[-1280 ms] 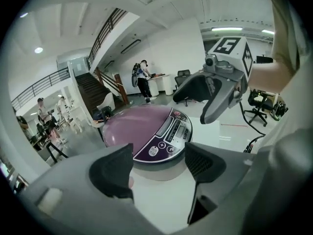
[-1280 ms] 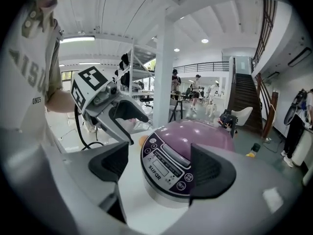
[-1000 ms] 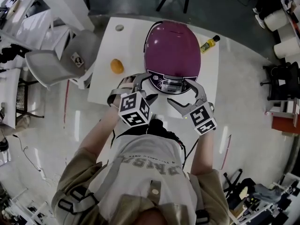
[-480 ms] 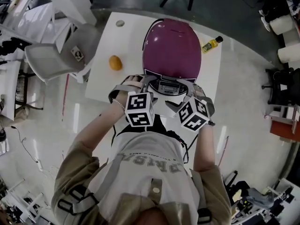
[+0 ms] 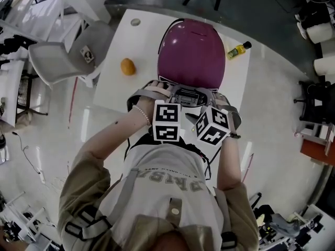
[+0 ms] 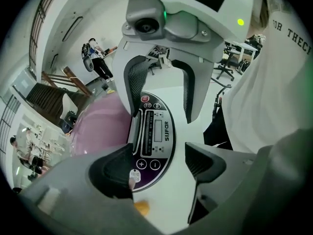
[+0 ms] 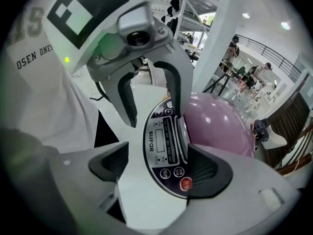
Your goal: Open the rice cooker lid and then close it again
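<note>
The rice cooker (image 5: 191,54) stands on the white table (image 5: 118,90), its purple lid down. Its control panel (image 5: 187,95) faces the person. Both grippers point steeply down at that panel from either side. In the left gripper view, my left gripper (image 6: 159,165) is open, and the panel (image 6: 154,136) with its display and buttons lies between the jaws, untouched. My right gripper (image 7: 159,168) is open too and straddles the same panel (image 7: 168,151), its outer jaw next to the purple lid (image 7: 220,124). In the head view, the marker cubes (image 5: 167,120) hide the jaw tips.
An orange (image 5: 127,66) lies on the table left of the cooker. A yellow bottle (image 5: 238,49) lies at its right rear, and a small round disc (image 5: 135,22) at the far left corner. A grey chair (image 5: 73,61) stands left of the table.
Both grippers have drawn in and sunk toward the cooker's front panel. They have rolled, so their marker cubes now sit close together.
</note>
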Motion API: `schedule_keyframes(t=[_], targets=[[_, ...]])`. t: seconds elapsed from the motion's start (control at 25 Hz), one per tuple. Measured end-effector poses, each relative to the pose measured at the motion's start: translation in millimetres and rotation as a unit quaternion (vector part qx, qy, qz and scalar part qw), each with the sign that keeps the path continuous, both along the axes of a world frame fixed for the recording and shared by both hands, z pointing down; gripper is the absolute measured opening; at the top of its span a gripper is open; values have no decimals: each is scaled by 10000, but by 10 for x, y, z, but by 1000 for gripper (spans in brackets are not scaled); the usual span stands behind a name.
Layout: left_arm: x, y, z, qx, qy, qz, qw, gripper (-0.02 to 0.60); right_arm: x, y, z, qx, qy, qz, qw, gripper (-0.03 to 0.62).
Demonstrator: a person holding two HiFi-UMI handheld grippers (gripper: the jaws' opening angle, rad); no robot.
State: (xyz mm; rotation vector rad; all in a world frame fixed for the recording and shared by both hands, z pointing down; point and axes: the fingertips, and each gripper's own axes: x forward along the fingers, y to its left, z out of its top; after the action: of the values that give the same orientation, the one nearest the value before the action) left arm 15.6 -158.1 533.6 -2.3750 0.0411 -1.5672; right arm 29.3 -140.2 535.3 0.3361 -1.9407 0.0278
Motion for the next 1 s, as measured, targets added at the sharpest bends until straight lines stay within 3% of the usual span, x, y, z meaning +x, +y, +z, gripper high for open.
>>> schedule_keyframes(t=[0.48,0.64,1.0], targets=[[51,-45,69,215,-455,-167,9986,347,4,-17,88,154,444,-23,9989,370],[62,-44,78,263,-438,-176,9985,347,16,-5,115,186,688,-88,9974,370],[51,-25,95,98,-486,-85,9987,347,4,-11,89,-132,436,-19,9990,359]])
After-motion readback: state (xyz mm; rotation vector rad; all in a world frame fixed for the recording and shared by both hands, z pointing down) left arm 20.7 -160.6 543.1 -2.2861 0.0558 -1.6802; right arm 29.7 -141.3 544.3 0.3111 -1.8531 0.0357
